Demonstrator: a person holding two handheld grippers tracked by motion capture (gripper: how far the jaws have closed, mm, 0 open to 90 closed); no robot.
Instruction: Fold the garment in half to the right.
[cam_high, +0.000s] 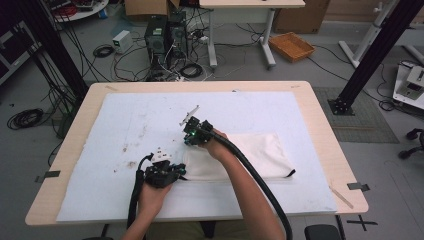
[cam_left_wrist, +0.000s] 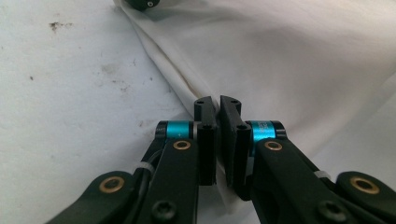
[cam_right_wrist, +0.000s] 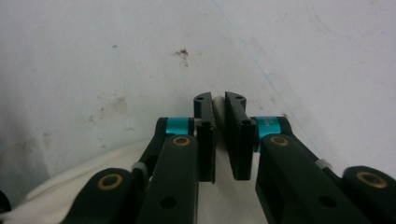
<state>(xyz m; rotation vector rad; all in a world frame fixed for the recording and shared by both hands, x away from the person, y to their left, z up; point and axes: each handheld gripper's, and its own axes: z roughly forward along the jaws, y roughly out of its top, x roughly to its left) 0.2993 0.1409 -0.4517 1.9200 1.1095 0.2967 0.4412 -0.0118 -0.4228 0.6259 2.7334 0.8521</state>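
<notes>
Closest to the high camera, the person's two forearms come up from the bottom edge, each hand carrying a hand-held gripper over a cream cloth (cam_high: 240, 155) that lies folded flat on the white mat (cam_high: 125, 130) covering the worktop (cam_high: 320, 125).

The left hand-held gripper (cam_high: 176, 172) sits at the cloth's near left corner. In the left gripper view its jaws are clenched on the cloth's edge (cam_left_wrist: 187, 84): a thin fold of fabric runs up between the two pads and out below them, with hardly any gap left. The rest of the cloth spreads away to the right and ahead in soft creases.

The right hand-held gripper (cam_high: 187, 131) is at the cloth's far left corner, just beyond the left one, its thick black cable trailing back along the forearm. In the right gripper view its jaws stand nearly together, with a narrow pale strip between the pads; the cloth (cam_right_wrist: 93, 177) bulges beneath and to the left of the jaws. It appears to be pinching the cloth's edge, though the fabric between the pads is hard to tell from the stained mat (cam_right_wrist: 116, 60) behind.
</notes>
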